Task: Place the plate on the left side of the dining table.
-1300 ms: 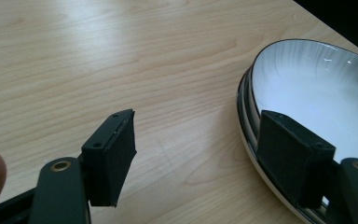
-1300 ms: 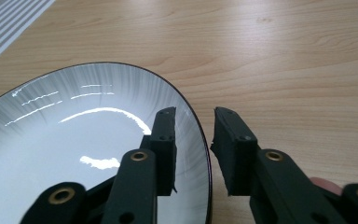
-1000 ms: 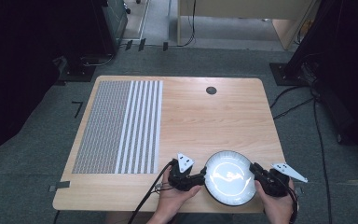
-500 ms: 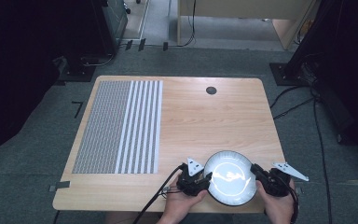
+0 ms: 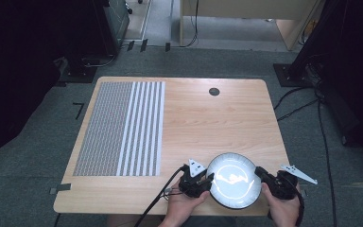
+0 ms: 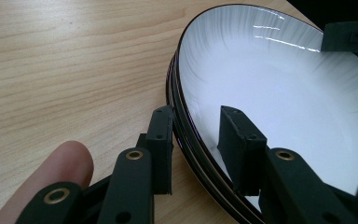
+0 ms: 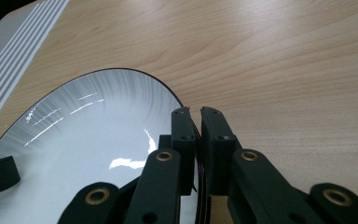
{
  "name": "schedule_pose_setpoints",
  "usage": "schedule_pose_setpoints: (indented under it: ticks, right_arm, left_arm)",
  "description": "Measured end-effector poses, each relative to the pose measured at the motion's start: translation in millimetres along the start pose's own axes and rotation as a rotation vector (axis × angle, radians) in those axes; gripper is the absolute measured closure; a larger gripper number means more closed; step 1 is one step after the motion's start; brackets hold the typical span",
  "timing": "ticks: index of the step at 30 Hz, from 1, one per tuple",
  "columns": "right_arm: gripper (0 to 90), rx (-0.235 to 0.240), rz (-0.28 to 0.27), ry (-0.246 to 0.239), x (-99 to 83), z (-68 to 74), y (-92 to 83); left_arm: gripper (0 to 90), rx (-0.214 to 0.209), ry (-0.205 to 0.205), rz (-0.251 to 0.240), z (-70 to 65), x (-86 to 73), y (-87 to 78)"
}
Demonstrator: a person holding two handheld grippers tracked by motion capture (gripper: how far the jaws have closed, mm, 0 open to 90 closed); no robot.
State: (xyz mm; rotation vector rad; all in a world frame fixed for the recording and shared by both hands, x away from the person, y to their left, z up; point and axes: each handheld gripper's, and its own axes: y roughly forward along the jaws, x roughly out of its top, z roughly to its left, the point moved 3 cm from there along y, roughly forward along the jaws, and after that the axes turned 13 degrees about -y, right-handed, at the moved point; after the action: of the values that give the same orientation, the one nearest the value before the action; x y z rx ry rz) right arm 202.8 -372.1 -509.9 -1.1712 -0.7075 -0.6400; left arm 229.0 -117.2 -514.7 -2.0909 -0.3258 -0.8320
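wooden table (image 5: pixel 217 118) | right gripper (image 7: pixel 198 116) clamps plate (image 7: pixel 98 140) rim (left gripper (image 6: pixel 196 128) straddles, unclosed)

1. The wooden table (image 5: pixel 217 127) has a light top with rounded corners.
2. A striped mat (image 5: pixel 120 127) lies flat on it at about 9 o'clock.
3. A small round dark hole (image 5: pixel 213 91) is in the top near 12 o'clock.
4. A white plate (image 5: pixel 233 179) with a dark rim is at about 5 o'clock, near the edge.

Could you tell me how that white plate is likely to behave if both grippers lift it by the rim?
The plate looks glazed, given its glare streaks, so probably rigid, slippery and breakable. The right gripper is shut on its thin rim; the left gripper straddles the rim unclosed, so lifting now might tilt it.
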Motion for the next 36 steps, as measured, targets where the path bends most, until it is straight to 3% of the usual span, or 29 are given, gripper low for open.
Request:
schedule_pose_setpoints:
  ticks: [4,7,9,11,13,14,15,20,22,25,34,36]
  right_arm:
    - [86.1,-0.004,0.006,0.005,0.3,0.4,-1.6]
    - [89.6,0.029,-0.037,0.044,4.4,-1.3,-7.1]
    - [89.6,0.024,-0.042,0.022,6.5,-0.9,-10.7]
    - [89.2,-0.024,-0.007,-0.060,5.1,4.1,-9.0]
    - [89.2,-0.015,0.001,-0.042,4.5,2.5,-7.4]
    - [89.4,0.032,-0.009,0.019,4.4,-2.6,-7.5]
    - [89.3,0.052,-0.012,0.041,4.3,-4.6,-7.9]
    - [89.1,0.080,-0.017,0.075,2.3,-7.7,-7.5]
    - [89.0,0.113,-0.006,0.120,0.4,-9.3,-4.7]
    - [88.8,0.139,0.011,0.125,-1.3,-5.2,-0.3]
    - [88.0,0.114,0.011,0.105,-1.7,-0.5,0.1]
    - [87.9,0.118,0.013,0.095,-2.0,1.1,0.9]
  left_arm:
    - [65.8,-0.001,-0.003,0.001,0.4,-0.1,0.1]
    - [65.0,-0.007,-0.003,0.009,1.2,-1.1,0.9]
    - [63.5,-0.011,-0.007,0.013,1.7,-2.7,1.8]
    - [62.9,-0.015,-0.011,0.009,1.9,-3.2,1.6]
    - [63.1,-0.011,-0.013,0.006,1.3,-3.1,1.6]
    - [63.3,-0.010,-0.011,0.005,1.3,-3.2,1.5]
    - [63.3,-0.010,-0.011,0.005,1.3,-3.2,1.5]
    - [64.0,-0.012,-0.010,0.002,1.5,-2.1,1.2]
    - [64.2,-0.015,-0.010,-0.008,1.2,-1.3,0.6]
    - [64.1,-0.028,-0.019,-0.021,1.3,1.9,-2.7]
    - [64.7,-0.040,-0.032,-0.006,2.4,1.7,-4.4]
    - [66.9,-0.041,-0.056,-0.005,3.4,2.6,-6.5]
